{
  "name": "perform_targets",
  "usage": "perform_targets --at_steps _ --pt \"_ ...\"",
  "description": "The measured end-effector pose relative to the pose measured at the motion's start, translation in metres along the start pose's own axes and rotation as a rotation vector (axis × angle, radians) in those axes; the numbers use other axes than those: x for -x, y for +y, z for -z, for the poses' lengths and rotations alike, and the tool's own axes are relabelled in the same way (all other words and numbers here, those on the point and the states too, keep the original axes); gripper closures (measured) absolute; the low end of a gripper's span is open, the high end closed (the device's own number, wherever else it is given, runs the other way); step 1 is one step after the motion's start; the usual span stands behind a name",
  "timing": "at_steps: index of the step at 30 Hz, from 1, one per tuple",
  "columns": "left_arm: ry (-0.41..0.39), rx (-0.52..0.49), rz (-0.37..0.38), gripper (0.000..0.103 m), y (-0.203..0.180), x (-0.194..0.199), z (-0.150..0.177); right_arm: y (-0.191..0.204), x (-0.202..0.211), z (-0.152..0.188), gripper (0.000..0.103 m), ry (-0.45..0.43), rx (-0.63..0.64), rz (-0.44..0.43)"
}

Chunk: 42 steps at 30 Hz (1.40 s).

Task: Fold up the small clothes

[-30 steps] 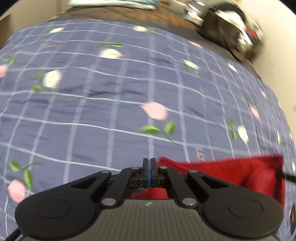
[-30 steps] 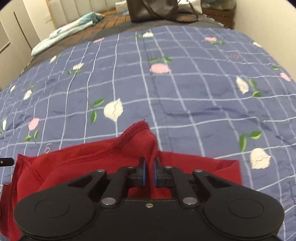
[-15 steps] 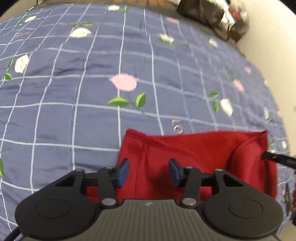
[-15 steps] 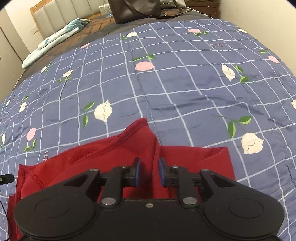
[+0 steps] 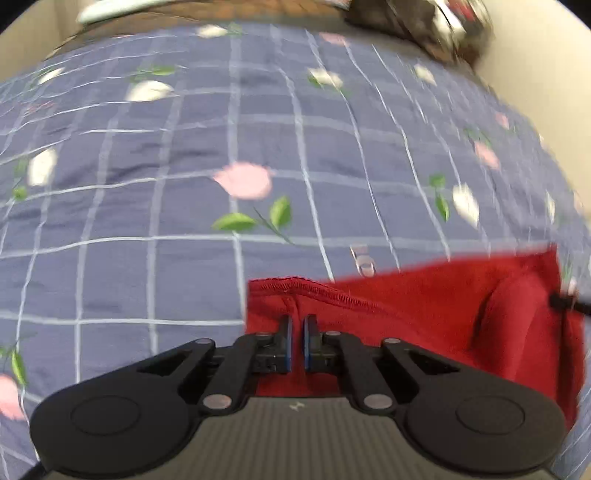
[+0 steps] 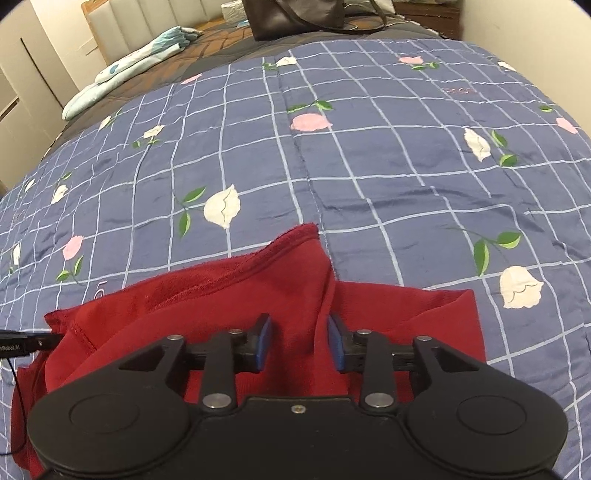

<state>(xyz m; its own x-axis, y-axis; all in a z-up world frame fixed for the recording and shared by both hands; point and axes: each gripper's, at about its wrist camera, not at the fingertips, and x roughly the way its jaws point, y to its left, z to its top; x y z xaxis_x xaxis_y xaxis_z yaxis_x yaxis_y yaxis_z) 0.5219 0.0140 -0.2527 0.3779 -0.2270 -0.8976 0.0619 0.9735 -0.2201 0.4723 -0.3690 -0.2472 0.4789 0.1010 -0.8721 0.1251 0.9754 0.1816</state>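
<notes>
A small red garment (image 5: 424, 317) lies on the blue flowered bedspread (image 5: 184, 184). In the left wrist view my left gripper (image 5: 296, 343) is nearly closed, pinching the garment's stitched corner between its blue pads. In the right wrist view the garment (image 6: 221, 306) is partly folded, with one corner raised in a peak. My right gripper (image 6: 300, 345) is open over it, its pads to either side of a fold of cloth. The tip of the other gripper (image 6: 26, 343) shows at the left edge.
A dark handbag (image 6: 295, 14) stands at the bed's far end, next to a folded light-blue cloth (image 6: 136, 70) near a padded headboard (image 6: 147, 22). A pale wall (image 6: 535, 33) runs along the right side of the bed.
My left gripper opened and then closed again on the garment's corner. My right gripper has opened and released the raised fold.
</notes>
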Motion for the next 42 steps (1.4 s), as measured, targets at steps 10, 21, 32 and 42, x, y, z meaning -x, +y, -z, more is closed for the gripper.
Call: perform_targets --at_steps 10,21,32,42 --pt "-0.052 0.312 0.000 0.097 0.055 0.006 0.004 -0.025 0.008 -0.005 0.096 -0.018 -0.068 0.016" --pt "-0.141 0.247 -0.099 0.017 0.024 0.036 0.021 -0.018 0.014 -0.007 0.041 -0.025 -0.017 -0.015" --pt "-0.092 0.295 -0.263 0.008 0.010 0.064 0.070 -0.027 0.014 0.019 0.012 -0.011 0.041 0.147" --pt "-0.149 0.359 -0.271 0.003 -0.031 0.174 0.128 -0.018 0.117 0.055 0.001 -0.107 0.120 0.047"
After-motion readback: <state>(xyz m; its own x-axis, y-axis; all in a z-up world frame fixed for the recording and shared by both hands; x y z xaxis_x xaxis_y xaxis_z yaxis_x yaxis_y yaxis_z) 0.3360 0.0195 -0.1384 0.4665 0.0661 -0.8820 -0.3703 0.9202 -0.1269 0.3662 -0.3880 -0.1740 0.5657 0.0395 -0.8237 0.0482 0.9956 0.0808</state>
